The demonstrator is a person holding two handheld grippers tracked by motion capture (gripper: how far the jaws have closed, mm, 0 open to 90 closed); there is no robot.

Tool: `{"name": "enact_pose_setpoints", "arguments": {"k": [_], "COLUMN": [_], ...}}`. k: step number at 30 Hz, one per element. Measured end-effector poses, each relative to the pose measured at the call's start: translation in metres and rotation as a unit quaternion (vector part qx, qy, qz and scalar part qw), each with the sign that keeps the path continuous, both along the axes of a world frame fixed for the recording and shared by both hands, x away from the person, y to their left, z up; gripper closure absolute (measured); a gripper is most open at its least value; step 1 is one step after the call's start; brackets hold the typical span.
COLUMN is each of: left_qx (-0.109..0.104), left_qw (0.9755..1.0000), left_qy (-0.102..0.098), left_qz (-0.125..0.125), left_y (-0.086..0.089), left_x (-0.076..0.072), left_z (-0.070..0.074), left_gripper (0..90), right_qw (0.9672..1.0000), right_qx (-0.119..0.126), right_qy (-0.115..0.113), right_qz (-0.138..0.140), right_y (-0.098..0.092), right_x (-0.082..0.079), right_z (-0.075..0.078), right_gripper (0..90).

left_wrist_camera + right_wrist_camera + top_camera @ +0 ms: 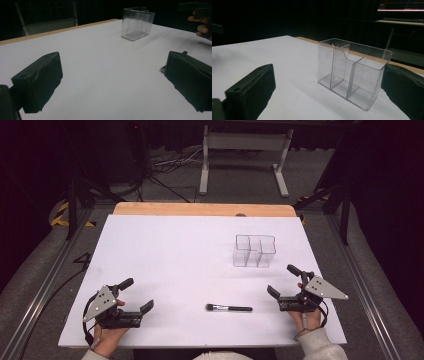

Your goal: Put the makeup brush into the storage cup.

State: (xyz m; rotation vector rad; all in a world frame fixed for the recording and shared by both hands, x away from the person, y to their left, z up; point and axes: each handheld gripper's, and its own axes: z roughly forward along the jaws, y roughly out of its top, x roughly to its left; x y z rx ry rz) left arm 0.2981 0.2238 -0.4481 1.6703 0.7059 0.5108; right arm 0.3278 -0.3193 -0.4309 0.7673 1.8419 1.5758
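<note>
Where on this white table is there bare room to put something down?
Most of it: the whole left half, from the left gripper up to the wooden far edge, is bare. So is the middle strip between the makeup brush and the clear organizer. The tightest area is the right side, around the organizer and the right gripper.

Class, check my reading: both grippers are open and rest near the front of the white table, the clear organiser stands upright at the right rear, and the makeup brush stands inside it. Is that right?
Not quite. The makeup brush is not in the clear organiser; the high view shows it lying flat on the white table, between the left gripper and the right gripper. The rest holds.
</note>
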Motion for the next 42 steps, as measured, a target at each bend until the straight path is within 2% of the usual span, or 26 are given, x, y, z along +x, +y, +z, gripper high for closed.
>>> {"name": "enact_pose_setpoints", "arguments": {"k": [8,14,20,27,34,37,40,41,42], "left_qx": [-0.003,-0.001,-0.001,-0.001,-0.003,-0.002,-0.001,-0.001,-0.001], "left_qw": [1.0000,1.0000,1.0000,1.0000,1.0000,1.0000,1.0000,1.0000,1.0000], "left_qy": [0.005,0.005,0.004,0.003,0.005,0.005,0.007,0.007,0.007], "left_qz": [0.002,0.002,0.000,-0.002,-0.002,-0.004,-0.004,-0.004,-0.004], "left_y": [0.001,0.000,-0.001,-0.001,-0.001,-0.001,-0.002,-0.002,-0.002], "left_x": [0.000,0.000,0.000,0.001,0.001,0.001,0.001,0.001,0.001], "left_z": [0.000,0.001,0.000,0.000,0.000,0.000,0.000,0.000,0.000], "left_gripper": [2.4,2.4,2.4,2.4,2.4,2.5,2.5,2.5,2.5], "right_qw": [0.9999,0.9993,0.9980,0.9944,0.9912,0.9897,0.9865,0.9838,0.9838], "right_qx": [-0.004,-0.002,-0.008,-0.019,-0.026,-0.036,-0.066,-0.083,-0.083], "right_qy": [0.000,0.017,0.021,0.022,0.023,0.037,0.064,0.079,0.079], "right_qz": [0.013,0.034,0.058,0.101,0.127,0.134,0.136,0.138,0.138], "right_y": [0.008,0.022,0.039,0.069,0.085,0.089,0.092,0.094,0.094], "right_x": [0.000,0.005,0.008,0.012,0.015,0.016,0.018,0.019,0.019], "right_z": [0.005,0.013,0.021,0.030,0.035,0.038,0.041,0.043,0.043], "right_gripper": [0.0,0.0,0.0,0.0,0.1,0.1,0.8,0.8,0.8]}}
